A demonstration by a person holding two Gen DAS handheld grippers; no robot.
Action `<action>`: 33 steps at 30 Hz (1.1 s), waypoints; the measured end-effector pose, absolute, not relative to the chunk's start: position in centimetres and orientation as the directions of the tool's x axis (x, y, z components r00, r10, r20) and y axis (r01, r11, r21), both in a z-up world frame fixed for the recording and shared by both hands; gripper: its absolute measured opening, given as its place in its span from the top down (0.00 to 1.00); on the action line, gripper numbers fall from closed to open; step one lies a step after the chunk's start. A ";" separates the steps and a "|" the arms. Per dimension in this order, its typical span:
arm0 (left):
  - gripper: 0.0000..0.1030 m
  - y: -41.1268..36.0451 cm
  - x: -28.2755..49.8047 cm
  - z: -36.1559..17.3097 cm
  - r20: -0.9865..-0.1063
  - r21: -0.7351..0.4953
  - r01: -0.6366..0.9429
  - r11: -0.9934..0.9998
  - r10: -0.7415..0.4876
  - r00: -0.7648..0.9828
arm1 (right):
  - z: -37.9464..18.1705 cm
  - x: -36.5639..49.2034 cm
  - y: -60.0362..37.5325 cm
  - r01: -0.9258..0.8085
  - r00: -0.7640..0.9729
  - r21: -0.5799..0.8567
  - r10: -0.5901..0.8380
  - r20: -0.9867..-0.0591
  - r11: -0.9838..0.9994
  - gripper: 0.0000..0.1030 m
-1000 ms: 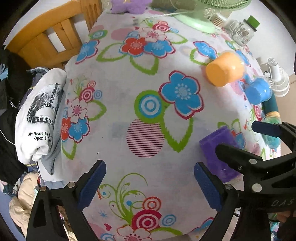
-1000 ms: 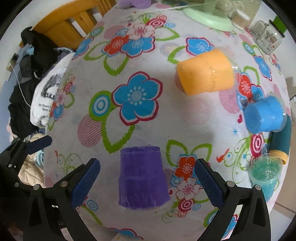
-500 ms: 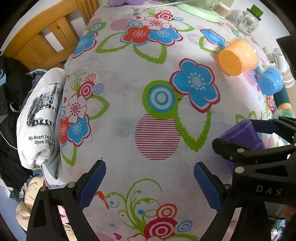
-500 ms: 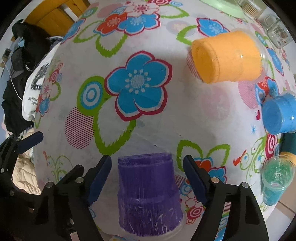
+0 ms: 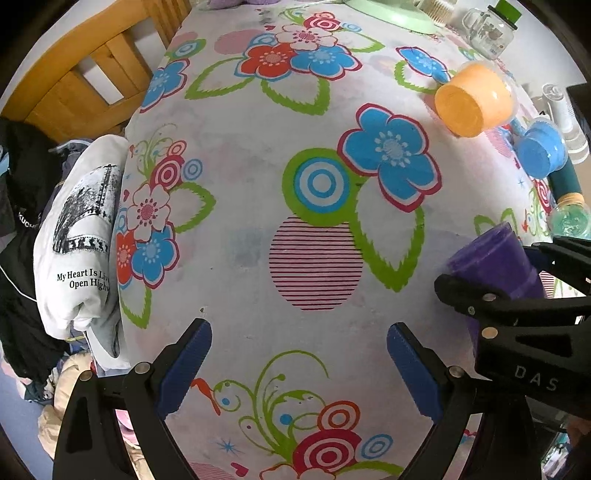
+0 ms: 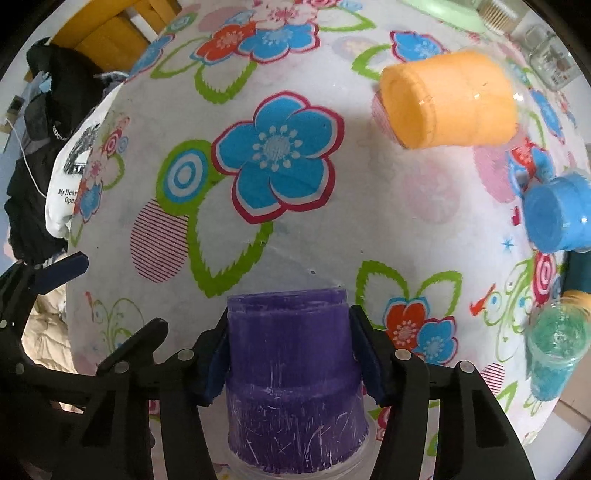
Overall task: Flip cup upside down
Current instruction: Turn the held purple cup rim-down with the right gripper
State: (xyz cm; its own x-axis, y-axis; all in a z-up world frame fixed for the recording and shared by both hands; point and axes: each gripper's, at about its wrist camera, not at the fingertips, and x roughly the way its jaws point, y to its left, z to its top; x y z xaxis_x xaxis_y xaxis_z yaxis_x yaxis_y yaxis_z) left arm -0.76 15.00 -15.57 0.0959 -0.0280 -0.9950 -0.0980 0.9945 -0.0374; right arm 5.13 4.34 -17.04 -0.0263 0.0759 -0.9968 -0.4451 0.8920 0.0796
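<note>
A purple cup (image 6: 291,373) stands base-up on the flowered tablecloth (image 6: 295,229), rim down near the front edge. My right gripper (image 6: 290,354) is shut on the purple cup, a blue pad pressing each side. The cup also shows in the left wrist view (image 5: 495,262), gripped by the right gripper's black fingers (image 5: 480,299). My left gripper (image 5: 299,369) is open and empty, low over the cloth to the cup's left.
An orange cup (image 6: 447,99) lies on its side at the back right, a blue cup (image 6: 557,214) on its side further right. A teal glitter cup (image 6: 554,347) stands near the right edge. A glass jar (image 5: 491,33) and green fan base (image 5: 391,14) stand at the back. Clothes (image 5: 77,236) hang left.
My right gripper moved forward around the purple cup and closed from wide open onto its sides. The left gripper stayed open and shifted slightly.
</note>
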 end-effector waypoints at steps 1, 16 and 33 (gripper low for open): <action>0.06 15.0 -0.7 -15.4 -0.995 -0.036 -0.096 0.995 -0.027 0.096 | -16.6 5.0 4.2 -0.443 -0.013 0.074 0.076 -0.997 0.893 0.40; 0.06 11.9 0.0 -8.3 -0.969 -0.043 0.014 0.999 -0.045 0.242 | -7.0 3.8 -0.7 -0.351 0.250 0.083 0.179 -0.952 0.933 0.40; 0.06 8.3 -0.2 -2.6 -0.917 0.028 -0.047 0.998 0.045 0.395 | -1.4 3.0 -4.1 -0.415 0.514 0.060 0.288 -0.808 0.908 0.40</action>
